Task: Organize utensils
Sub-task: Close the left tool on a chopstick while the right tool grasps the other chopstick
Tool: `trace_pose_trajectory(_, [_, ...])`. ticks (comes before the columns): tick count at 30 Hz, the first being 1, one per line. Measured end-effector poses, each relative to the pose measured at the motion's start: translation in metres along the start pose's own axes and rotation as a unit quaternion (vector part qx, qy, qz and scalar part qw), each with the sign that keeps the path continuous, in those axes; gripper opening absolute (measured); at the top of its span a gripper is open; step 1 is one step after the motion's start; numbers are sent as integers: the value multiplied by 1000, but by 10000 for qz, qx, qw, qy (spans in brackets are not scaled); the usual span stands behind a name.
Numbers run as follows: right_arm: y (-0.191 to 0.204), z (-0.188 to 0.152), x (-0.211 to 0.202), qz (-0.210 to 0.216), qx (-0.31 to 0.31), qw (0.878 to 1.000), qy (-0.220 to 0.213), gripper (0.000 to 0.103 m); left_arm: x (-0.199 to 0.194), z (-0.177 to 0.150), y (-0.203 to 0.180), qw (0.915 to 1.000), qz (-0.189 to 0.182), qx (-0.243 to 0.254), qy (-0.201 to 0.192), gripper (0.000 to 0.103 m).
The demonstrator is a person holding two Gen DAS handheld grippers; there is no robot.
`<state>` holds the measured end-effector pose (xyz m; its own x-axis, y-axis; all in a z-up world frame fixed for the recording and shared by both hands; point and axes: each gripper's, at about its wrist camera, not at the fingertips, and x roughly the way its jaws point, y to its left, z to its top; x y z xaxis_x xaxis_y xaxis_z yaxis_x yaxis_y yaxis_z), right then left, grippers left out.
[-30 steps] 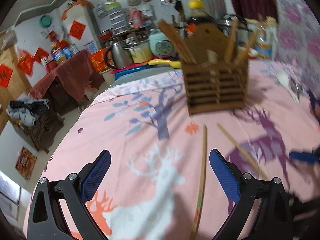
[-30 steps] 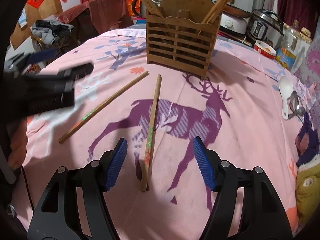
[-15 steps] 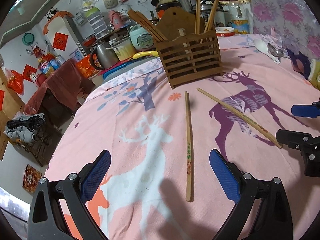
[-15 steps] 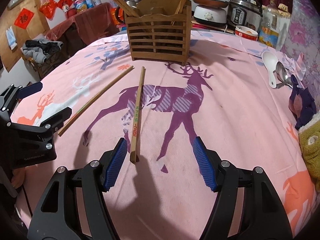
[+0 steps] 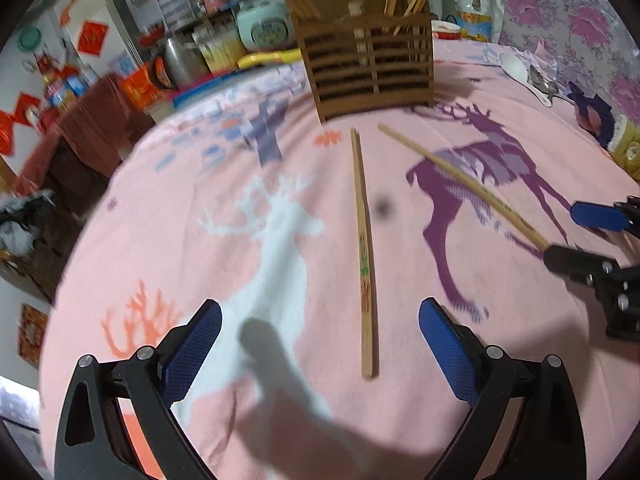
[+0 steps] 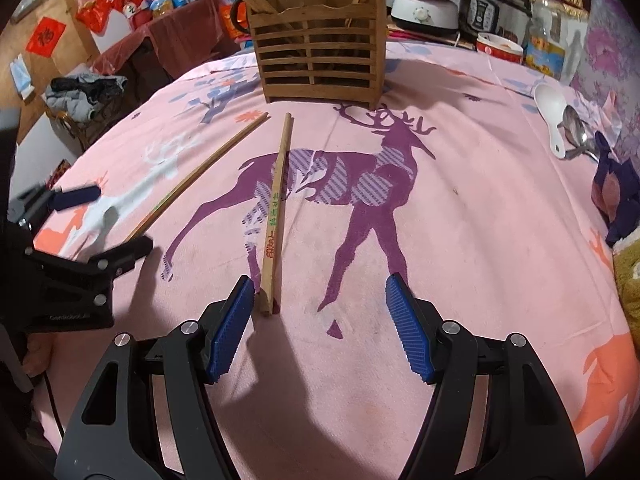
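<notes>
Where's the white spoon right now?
In the right wrist view the white spoon lies at the far right of the pink tablecloth, beside a metal spoon, right of the wooden utensil holder.

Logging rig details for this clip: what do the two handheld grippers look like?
Both match: the left gripper and right gripper have matte black, angular finger arms with cut-out openings and silver screw heads, tipped with ribbed blue pads. Seen from the right wrist view, the left gripper's black body carries small, unreadable pale lettering.

Pink deer-print tablecloth [image 6: 480, 208], rice cooker [image 6: 496, 6], oil bottle [image 6: 546, 46]
</notes>
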<state>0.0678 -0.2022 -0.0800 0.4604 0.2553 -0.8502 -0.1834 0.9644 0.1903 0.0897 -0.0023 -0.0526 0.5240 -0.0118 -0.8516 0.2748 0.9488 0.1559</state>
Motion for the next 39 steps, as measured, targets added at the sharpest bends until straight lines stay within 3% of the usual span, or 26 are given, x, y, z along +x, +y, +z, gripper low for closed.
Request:
trace_pose_trajectory(5, [3, -1, 0, -14, -66, 10000, -10, 67, -9, -17, 9, 9981, -611, 16, 53, 84])
trace_pose_trajectory(10, [7, -1, -2, -6, -196, 9998, -35, 65, -6, -18, 4, 9964, -838, 98, 101, 71])
trace_pose_trajectory(12, [11, -1, -2, 6, -299, 9995, -41, 56, -7, -17, 4, 9954, -948, 94, 100, 64])
trace_pose_trajectory(14, [14, -2, -2, 32, -376, 9993, -4, 47, -8, -17, 2, 9946, -1027, 143, 59, 47])
trace_pose_trajectory(16, [16, -2, 0, 75, -409, 9991, 27, 37, -11, -17, -1, 9940, -1071, 229, 19, 37])
trace_pose_trajectory(20, [16, -2, 0, 209, -435, 9988, 49, 7, -10, -15, -4, 9924, -1195, 280, 0, 13])
trace_pose_trajectory(21, [18, -2, 0, 237, -474, 9986, 55, 7, -10, -14, -3, 9921, -1231, 254, 5, 9])
trace_pose_trajectory(27, [21, -3, -5, 178, -526, 9984, -88, 7, -14, -13, 2, 9921, -1246, 139, -100, 5])
trace_pose_trajectory(39, [23, 22, -67, 128, -394, 9908, -1287, 7, -67, 15, 18, 9910, -1044, -196, -812, 5])
